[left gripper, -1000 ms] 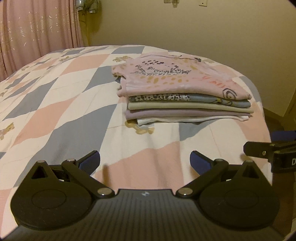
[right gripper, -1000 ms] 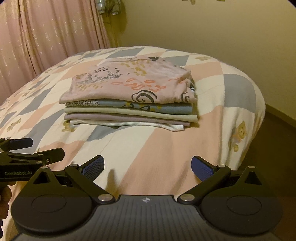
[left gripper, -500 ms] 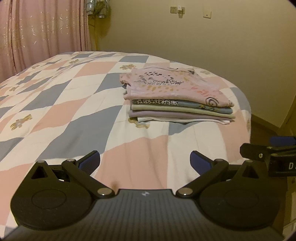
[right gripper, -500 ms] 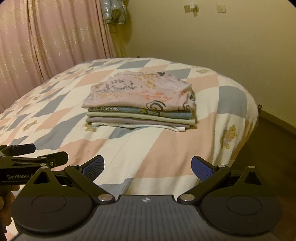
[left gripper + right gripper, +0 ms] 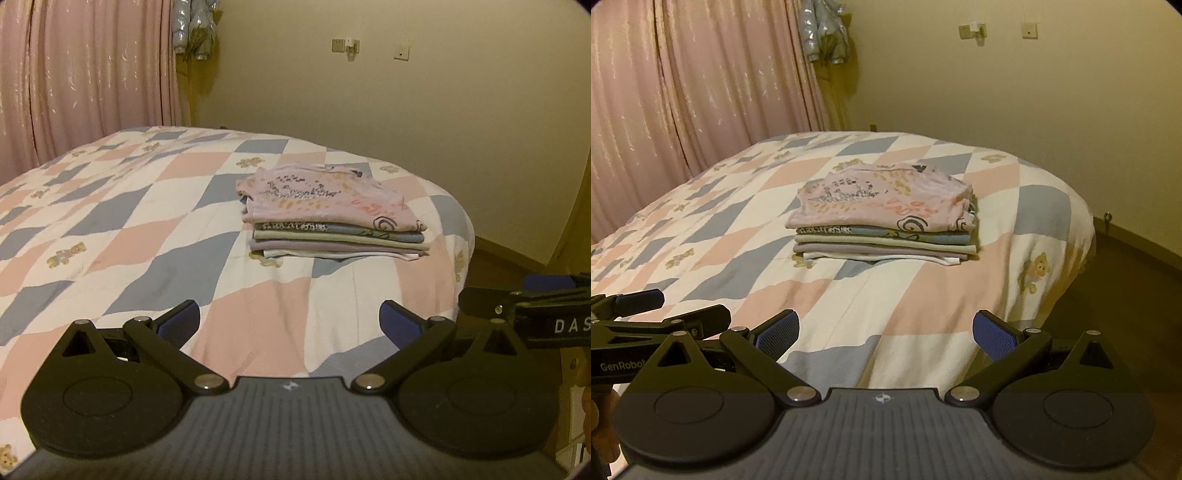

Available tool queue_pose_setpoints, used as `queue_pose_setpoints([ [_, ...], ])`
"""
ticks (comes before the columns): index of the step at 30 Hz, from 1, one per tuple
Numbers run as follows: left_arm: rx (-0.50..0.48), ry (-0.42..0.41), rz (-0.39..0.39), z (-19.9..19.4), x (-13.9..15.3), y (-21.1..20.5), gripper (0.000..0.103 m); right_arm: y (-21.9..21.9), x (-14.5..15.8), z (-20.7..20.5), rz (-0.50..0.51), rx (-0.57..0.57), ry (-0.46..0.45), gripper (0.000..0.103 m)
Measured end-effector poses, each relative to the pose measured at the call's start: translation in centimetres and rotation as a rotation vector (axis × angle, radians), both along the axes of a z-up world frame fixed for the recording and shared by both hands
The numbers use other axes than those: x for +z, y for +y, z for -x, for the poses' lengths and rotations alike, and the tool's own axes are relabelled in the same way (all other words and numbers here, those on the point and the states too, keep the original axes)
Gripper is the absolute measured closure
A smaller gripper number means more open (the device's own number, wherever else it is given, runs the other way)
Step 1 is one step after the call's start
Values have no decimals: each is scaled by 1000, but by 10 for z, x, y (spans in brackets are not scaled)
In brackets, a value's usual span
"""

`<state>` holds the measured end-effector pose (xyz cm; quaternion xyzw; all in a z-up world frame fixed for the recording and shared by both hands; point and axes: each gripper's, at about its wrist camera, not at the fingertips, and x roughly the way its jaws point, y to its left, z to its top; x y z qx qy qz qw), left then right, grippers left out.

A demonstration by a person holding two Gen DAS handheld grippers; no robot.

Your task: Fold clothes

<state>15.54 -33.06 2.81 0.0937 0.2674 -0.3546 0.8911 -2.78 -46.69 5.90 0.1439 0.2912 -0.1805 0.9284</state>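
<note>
Basically done folding: kept both the left gripper (image 5: 290, 323) and right gripper (image 5: 884, 332) spread wide, empty-handed, well back from the neat stack (image 5: 882, 218) on the bed (image 5: 923, 306).

A neat stack of folded clothes (image 5: 334, 216), pink patterned shirt (image 5: 882, 201) uppermost, lies on the bed.

My tongs (image 5: 290, 326) are looking matt black plastic with ribbed blue pads (image 5: 181, 325); the clothes (image 5: 332, 212) and quilt (image 5: 129, 229) are showing soft cloth.
</note>
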Motion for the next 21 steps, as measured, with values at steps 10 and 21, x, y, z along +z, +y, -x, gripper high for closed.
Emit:
queue_pose_setpoints([
  [10,0,-17,33,35,18,16,1,11,23,35,26,-18,-29,0],
  [21,-9,-73,1,65,36,24,1,22,36,69,36,-28,-41,0],
])
